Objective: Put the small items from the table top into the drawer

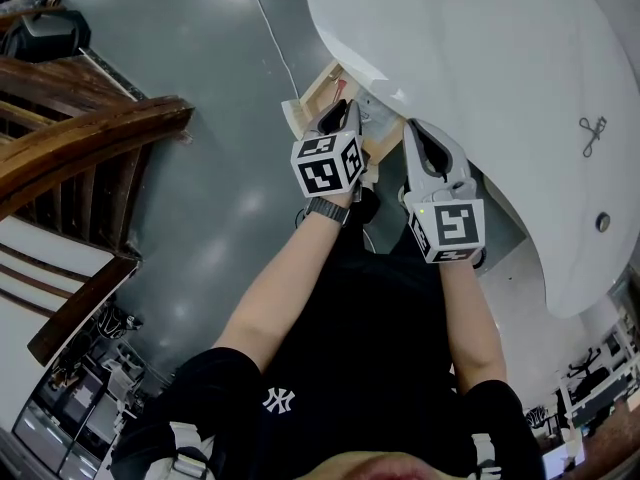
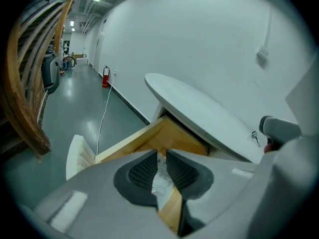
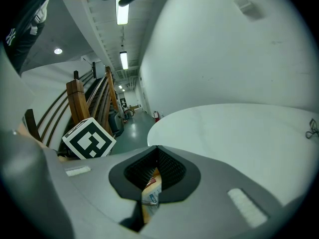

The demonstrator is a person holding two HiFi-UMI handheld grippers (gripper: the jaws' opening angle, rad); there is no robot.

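Drawer [image 1: 318, 93] of pale wood stands pulled out from under the rim of the white table [image 1: 480, 58], just ahead of and below both sets of fingers. The left gripper [image 2: 162, 156] hangs over its open box, tilted downward. Its jaws are drawn in to a narrow gap, and they pinch a white printed slip [image 2: 162, 178], whose lower end hangs past the pads with the drawer's wood behind it. The right gripper [image 3: 157, 151] sits close beside the left one, nearer the table's edge. Its jaws are closed, the pad tips meeting, and a small packet [image 3: 151, 193] printed in white, blue and red is caught between the pads behind the tips. Well beyond the right fingers, an eyelash curler [image 1: 592, 135] and a small round item [image 1: 602, 222] lie on the table top.
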